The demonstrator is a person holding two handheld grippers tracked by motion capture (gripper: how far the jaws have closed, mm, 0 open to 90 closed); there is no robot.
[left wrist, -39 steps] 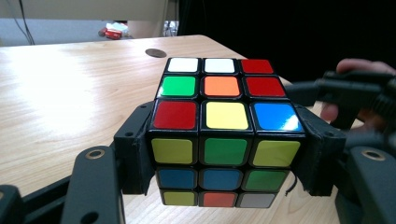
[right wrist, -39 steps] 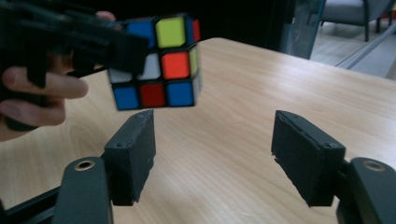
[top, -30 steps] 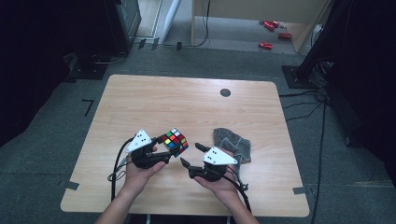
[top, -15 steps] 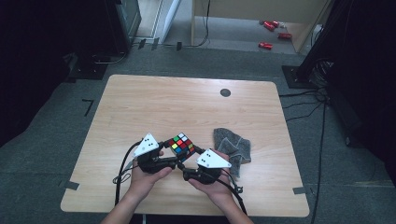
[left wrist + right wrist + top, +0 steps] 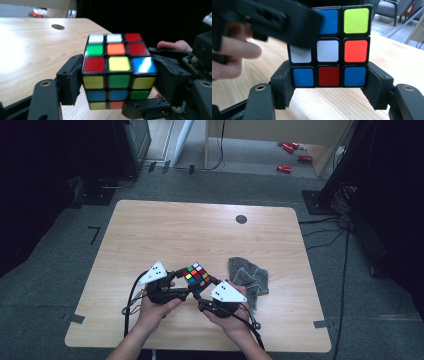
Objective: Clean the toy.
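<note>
A scrambled Rubik's cube (image 5: 197, 276) hangs just above the table's front middle, between both grippers. My left gripper (image 5: 184, 284) comes in from the left. In the left gripper view its pads (image 5: 72, 77) lie against two opposite sides of the cube (image 5: 117, 75). Its jaws have just been opening slightly, with the cube still between them. My right gripper (image 5: 204, 292) reaches in from the right. Its jaws have just been closing, and its pads (image 5: 284, 82) flank the bottom layer of the cube (image 5: 329, 50) and touch it. A blurred black left jaw crosses the cube's upper left corner there.
A crumpled grey cloth (image 5: 248, 280) lies on the wooden table (image 5: 200, 230) just right of the hands. A small black round spot (image 5: 241, 219) sits near the far edge. Cables trail from both grippers over the front edge. Red items lie on the floor beyond.
The two hands have drawn together. The right gripper moved left onto the cube, and the cube shifted a little to the right with the left gripper.
</note>
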